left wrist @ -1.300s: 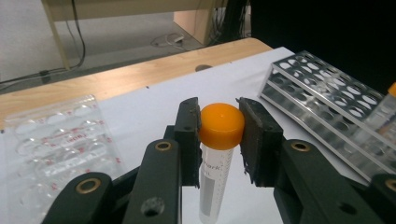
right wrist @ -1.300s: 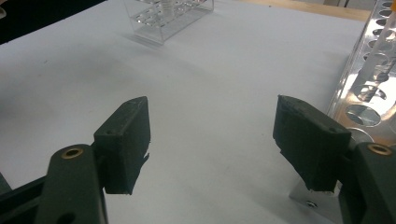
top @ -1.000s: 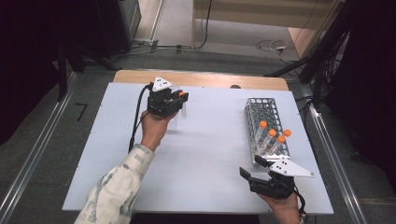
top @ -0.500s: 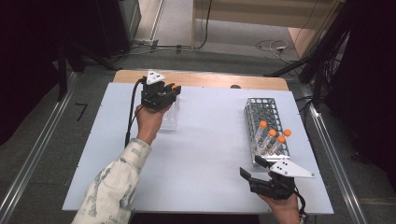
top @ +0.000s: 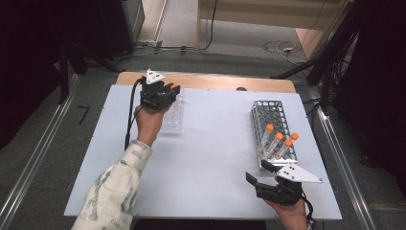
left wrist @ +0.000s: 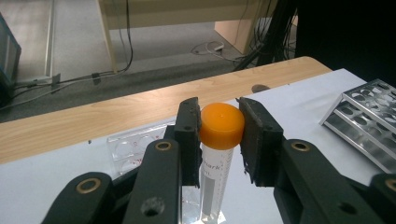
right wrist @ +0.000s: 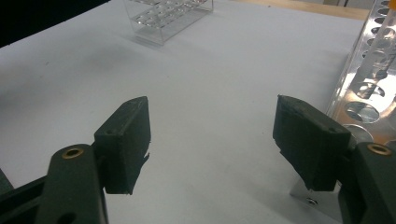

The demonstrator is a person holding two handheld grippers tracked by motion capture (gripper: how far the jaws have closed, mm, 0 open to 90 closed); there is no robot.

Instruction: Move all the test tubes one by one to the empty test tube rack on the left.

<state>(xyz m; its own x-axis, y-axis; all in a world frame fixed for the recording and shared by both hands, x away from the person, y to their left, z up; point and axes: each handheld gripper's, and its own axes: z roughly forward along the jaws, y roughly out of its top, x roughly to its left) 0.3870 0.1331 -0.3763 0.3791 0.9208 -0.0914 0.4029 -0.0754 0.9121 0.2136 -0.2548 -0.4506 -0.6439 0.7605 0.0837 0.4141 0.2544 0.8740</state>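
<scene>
Having shifted leftward, left gripper [left wrist: 219, 126] clamps orange-capped tube [left wrist: 215, 158] over clear rack [top: 172, 112].

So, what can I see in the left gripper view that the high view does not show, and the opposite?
The left gripper view shows printed markings on the tube and the jaws pressing its orange cap.

The high view shows the right gripper, open, and four orange-capped tubes standing in the metal rack.

Both show the left gripper, the clear plastic rack, the metal rack and the white table.

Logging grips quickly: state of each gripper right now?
Left gripper: shut on the orange-capped tube.
Right gripper: open, holding nothing.
</scene>
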